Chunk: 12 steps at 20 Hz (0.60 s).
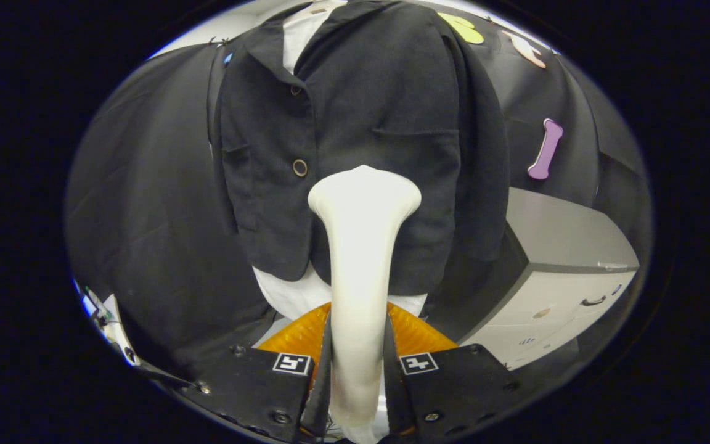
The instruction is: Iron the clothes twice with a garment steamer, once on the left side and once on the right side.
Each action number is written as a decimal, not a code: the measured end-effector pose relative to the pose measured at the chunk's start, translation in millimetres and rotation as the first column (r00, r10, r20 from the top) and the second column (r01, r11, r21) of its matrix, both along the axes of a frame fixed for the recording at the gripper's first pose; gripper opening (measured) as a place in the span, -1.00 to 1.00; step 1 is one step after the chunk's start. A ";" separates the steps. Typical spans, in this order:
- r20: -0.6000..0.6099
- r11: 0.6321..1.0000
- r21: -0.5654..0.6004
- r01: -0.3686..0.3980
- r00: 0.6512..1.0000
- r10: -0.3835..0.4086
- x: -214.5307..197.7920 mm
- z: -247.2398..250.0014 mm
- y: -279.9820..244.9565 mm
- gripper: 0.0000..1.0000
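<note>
A cream-white garment steamer [360, 259] stands upright between my fingers, its handle clamped by both of them and its wide head [364, 191] pointing away from me. My gripper [358, 364] is shut on the handle. Just beyond the head hangs a dark buttoned jacket [355, 123] over a white shirt [296, 293], whose hem shows below the jacket. The steamer head sits at the lower front of the jacket, on the panel right of the button row [299, 167]; whether it touches the cloth I cannot tell.
A light grey cabinet [552, 290] with a drawer handle stands to the right of the hanging clothes. Black cloth walls surround the jacket on both sides. An orange ribbed piece [416, 336] lies below the shirt hem, just ahead of my fingers.
</note>
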<state>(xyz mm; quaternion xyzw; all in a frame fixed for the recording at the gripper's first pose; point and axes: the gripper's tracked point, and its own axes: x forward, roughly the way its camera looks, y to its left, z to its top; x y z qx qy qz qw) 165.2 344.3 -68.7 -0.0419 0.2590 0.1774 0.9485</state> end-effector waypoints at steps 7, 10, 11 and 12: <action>-0.029 1.000 -0.003 0.004 1.000 -0.004 -0.4 -7.1 -1.2 -0.22; -0.019 1.000 0.003 0.013 1.000 -0.013 -1.4 2.0 -4.6 -0.22; -0.014 1.000 0.013 0.010 1.000 -0.010 -1.7 8.1 -5.3 -0.22; -0.008 1.000 0.026 0.005 1.000 -0.005 -4.5 14.8 -4.6 -0.22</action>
